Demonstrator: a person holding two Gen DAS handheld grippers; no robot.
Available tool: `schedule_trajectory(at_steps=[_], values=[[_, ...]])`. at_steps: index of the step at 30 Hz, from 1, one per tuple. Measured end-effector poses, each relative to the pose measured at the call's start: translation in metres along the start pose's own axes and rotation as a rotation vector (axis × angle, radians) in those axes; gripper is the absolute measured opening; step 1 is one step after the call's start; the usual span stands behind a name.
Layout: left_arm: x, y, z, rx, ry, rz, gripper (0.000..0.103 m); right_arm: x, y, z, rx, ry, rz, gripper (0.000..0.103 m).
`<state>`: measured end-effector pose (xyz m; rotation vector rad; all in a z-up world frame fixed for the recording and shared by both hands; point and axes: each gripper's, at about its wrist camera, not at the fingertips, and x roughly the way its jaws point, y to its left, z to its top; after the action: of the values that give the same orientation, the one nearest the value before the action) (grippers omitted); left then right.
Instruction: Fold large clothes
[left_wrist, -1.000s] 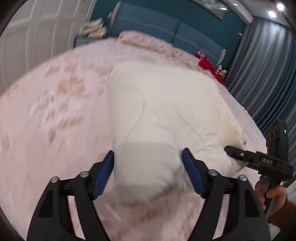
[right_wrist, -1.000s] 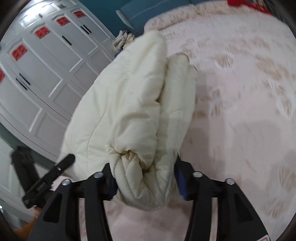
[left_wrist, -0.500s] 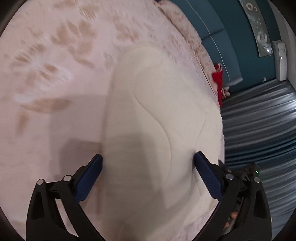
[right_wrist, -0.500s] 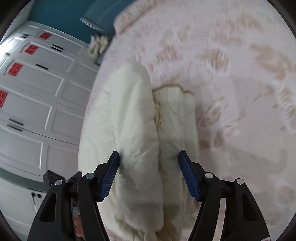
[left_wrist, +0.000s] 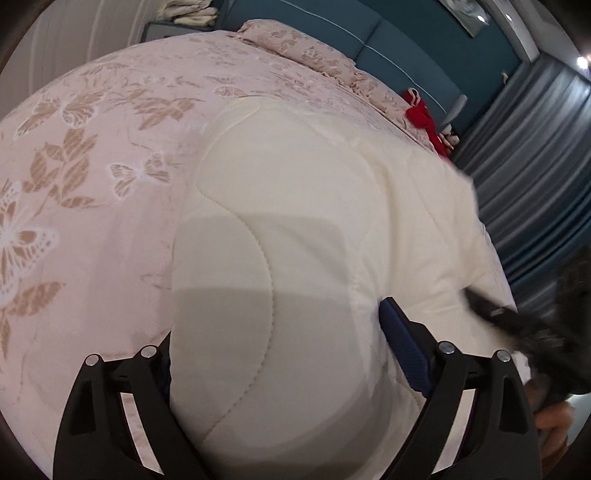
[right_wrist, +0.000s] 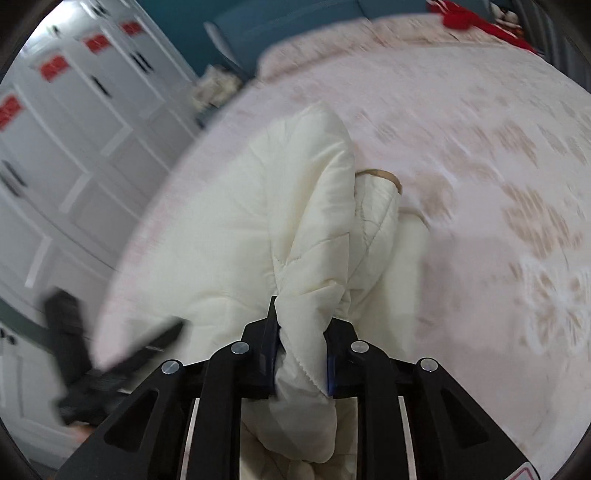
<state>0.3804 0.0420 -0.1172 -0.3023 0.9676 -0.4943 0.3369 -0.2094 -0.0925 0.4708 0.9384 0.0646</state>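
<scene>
A cream padded coat (left_wrist: 295, 206) lies folded into a thick bundle on the bed's pink floral cover (left_wrist: 92, 155). My left gripper (left_wrist: 277, 332) straddles the bundle's near end, its jaws wide and closing. The right blue pad (left_wrist: 404, 350) lies against the cloth, and the coat's edge hides the left pad. In the right wrist view the coat (right_wrist: 295, 206) shows its layered side, and my right gripper (right_wrist: 301, 332) is closing, pinched on a bunched fold. The right gripper (left_wrist: 517, 325) appears blurred at the left view's right edge. The left gripper (right_wrist: 110, 362) is a dark blur.
A red garment (left_wrist: 424, 118) lies near the teal headboard (left_wrist: 369, 40). Blue-grey curtains (left_wrist: 535, 166) hang on the bed's right. White wardrobe doors (right_wrist: 74, 140) stand on its other side. Folded cloths (left_wrist: 184, 13) sit on a nightstand.
The right jaws went from wide round the coat's end to pinched on a fold. The left gripper slid along the bed, still astride the bundle.
</scene>
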Motion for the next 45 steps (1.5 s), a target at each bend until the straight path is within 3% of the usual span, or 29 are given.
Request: schedule_trajectory(at_steps=[6,8,12,14,17,20,24,32,45], values=[[-0.026,-0.017,-0.004,0.108,0.050,0.100,0.088,-0.017,-0.020,-0.024,0.103,-0.024,0.031,0.026],[-0.038,-0.025,-0.005,0.131,0.050,0.178,0.088,-0.029,-0.020,-0.024,0.111,-0.033,-0.005,0.034],[-0.060,-0.049,-0.009,0.202,0.036,0.334,0.087,-0.074,-0.001,-0.027,0.058,-0.086,-0.151,0.035],[-0.069,-0.059,-0.012,0.217,0.028,0.372,0.087,-0.095,0.015,-0.027,0.014,-0.122,-0.147,0.028],[-0.071,-0.073,-0.017,0.223,0.032,0.419,0.085,-0.099,0.040,-0.029,-0.068,-0.077,-0.105,0.008],[-0.066,-0.080,-0.022,0.225,0.052,0.438,0.080,-0.080,0.048,-0.034,-0.150,-0.037,-0.199,0.007],[-0.055,-0.080,-0.033,0.215,0.082,0.458,0.079,-0.061,0.034,-0.051,-0.133,0.026,-0.249,0.006],[-0.035,-0.083,-0.050,0.251,0.086,0.533,0.081,-0.032,0.014,-0.067,-0.091,0.088,-0.256,0.004],[-0.021,-0.076,-0.059,0.232,0.064,0.564,0.082,-0.010,0.014,-0.072,-0.104,0.088,-0.282,0.004]])
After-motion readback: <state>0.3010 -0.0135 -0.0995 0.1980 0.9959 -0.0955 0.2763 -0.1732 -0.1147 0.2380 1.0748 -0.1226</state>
